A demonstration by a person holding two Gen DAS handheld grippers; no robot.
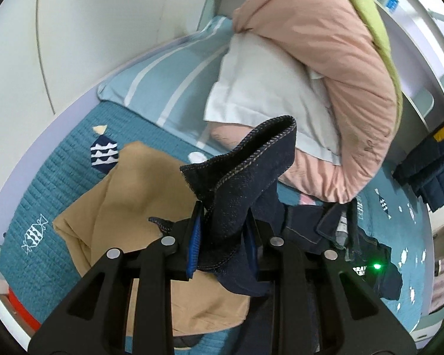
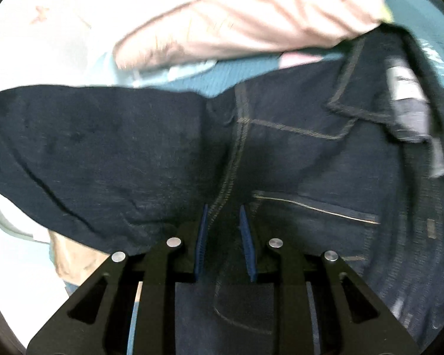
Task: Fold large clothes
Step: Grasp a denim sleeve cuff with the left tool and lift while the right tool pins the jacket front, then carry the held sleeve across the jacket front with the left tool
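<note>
Both claws point steeply down over the teal quilted bed [image 1: 59,183], the left claw [image 1: 222,236] pinching a cuffed leg of the dark navy denim trousers [image 1: 245,177] at frame centre, the right claw [image 2: 222,233] clamped on their seam.

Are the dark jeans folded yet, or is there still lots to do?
Not folded yet. Done: both grippers have hold of the jeans. The left gripper pinches a stitched hem end and the right gripper pinches a seam near the pockets. In hand: the denim hangs between them above the teal bedspread. Left: lay it flat and fold it. The tan garment beside it lies crumpled too.
</note>
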